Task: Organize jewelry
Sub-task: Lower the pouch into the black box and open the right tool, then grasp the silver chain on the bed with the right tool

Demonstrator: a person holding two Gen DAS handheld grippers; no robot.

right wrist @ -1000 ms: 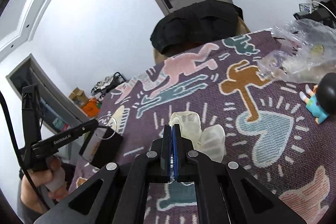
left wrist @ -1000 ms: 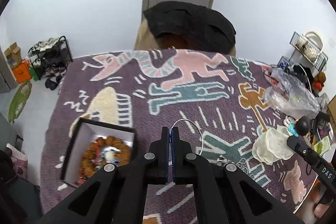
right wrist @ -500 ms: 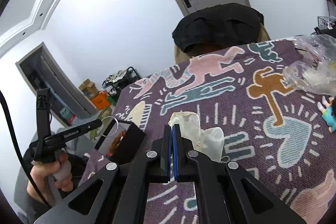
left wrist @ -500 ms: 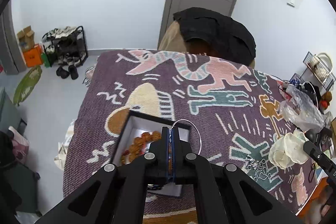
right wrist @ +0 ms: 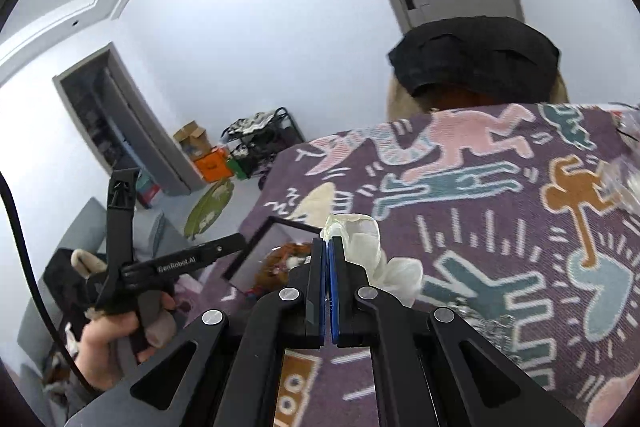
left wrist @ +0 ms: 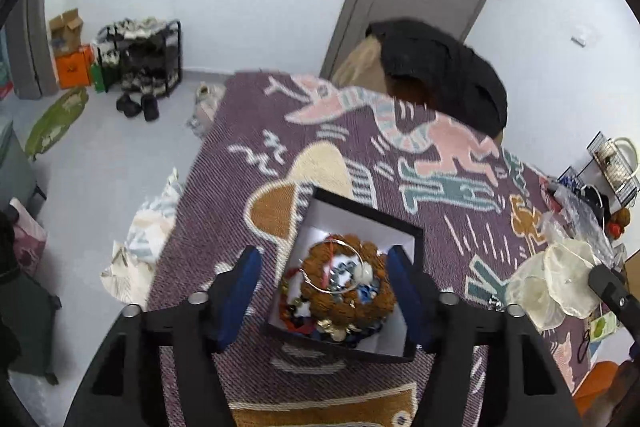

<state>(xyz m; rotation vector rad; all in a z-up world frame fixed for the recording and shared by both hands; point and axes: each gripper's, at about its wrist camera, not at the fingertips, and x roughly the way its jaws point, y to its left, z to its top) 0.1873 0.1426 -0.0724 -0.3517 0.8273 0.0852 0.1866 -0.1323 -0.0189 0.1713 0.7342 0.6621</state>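
Observation:
A black jewelry box (left wrist: 416, 239) with a white inside sits on the patterned purple cloth (left wrist: 248, 195). It holds a brown bead bracelet (left wrist: 348, 307) and other pieces. A thin silver bangle (left wrist: 352, 251) lies on the beads. My left gripper (left wrist: 324, 291) is open and empty, its blue pads either side of the box. My right gripper (right wrist: 329, 291) is shut on a white sheer pouch (right wrist: 360, 235). The box also shows in the right wrist view (right wrist: 256, 247).
More white sheer pouches (left wrist: 560, 283) and crumpled clear plastic bags (left wrist: 576, 215) lie at the right of the table. A chair with a black garment (left wrist: 440, 75) stands at the far edge. A shoe rack (left wrist: 140, 63) stands on the floor at left.
My left gripper moved over the box and opened. The silver bangle left the jaws and now lies on the beads in the box. My right gripper stayed shut on the pouch.

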